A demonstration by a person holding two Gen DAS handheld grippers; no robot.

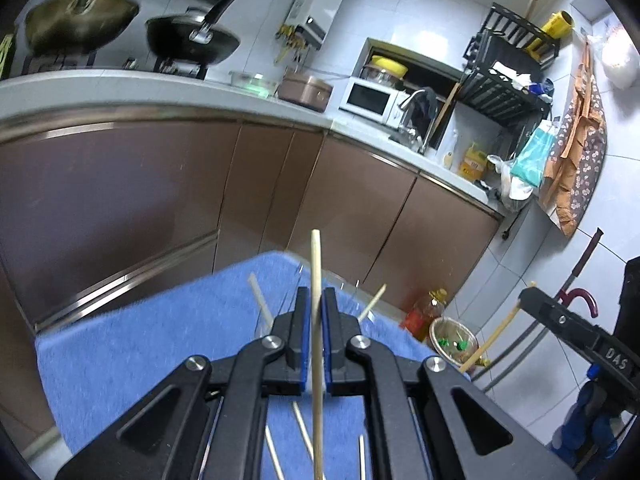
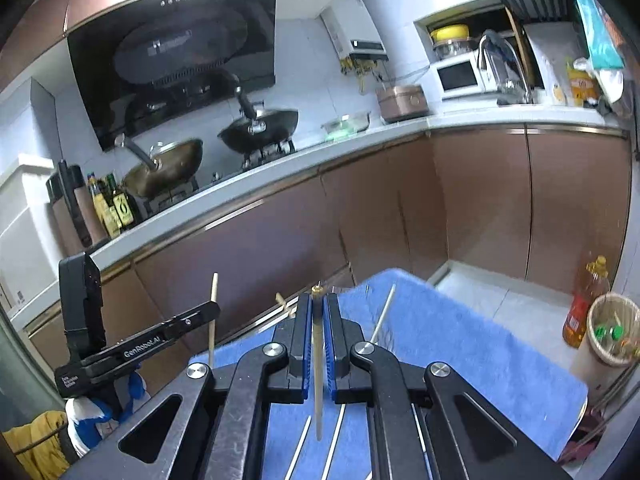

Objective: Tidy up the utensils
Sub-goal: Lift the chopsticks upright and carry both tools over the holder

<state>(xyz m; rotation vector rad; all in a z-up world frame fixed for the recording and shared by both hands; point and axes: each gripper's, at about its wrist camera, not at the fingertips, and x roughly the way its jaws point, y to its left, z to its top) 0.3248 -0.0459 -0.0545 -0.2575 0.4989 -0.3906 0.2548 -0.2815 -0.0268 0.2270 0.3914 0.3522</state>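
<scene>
My left gripper [image 1: 315,305] is shut on a pale wooden chopstick [image 1: 316,264] that stands up between the blue pads, above a blue towel [image 1: 140,344]. My right gripper [image 2: 318,307] is shut on another chopstick [image 2: 318,360] with a gold tip, also above the towel [image 2: 460,344]. Several loose chopsticks [image 2: 334,436] lie on the towel under both grippers. A clear glass [image 1: 288,300] holding chopsticks sits just ahead of the left gripper. The right gripper shows at the right edge of the left wrist view [image 1: 524,300], and the left gripper shows in the right wrist view [image 2: 214,308], each holding its stick.
Brown kitchen cabinets [image 1: 160,200] run under a white counter [image 2: 360,136] with two woks [image 2: 260,124], a microwave [image 1: 370,98] and a sink tap [image 1: 416,116]. An oil bottle [image 2: 584,304] and a waste bin [image 2: 608,332] stand on the tiled floor at the right.
</scene>
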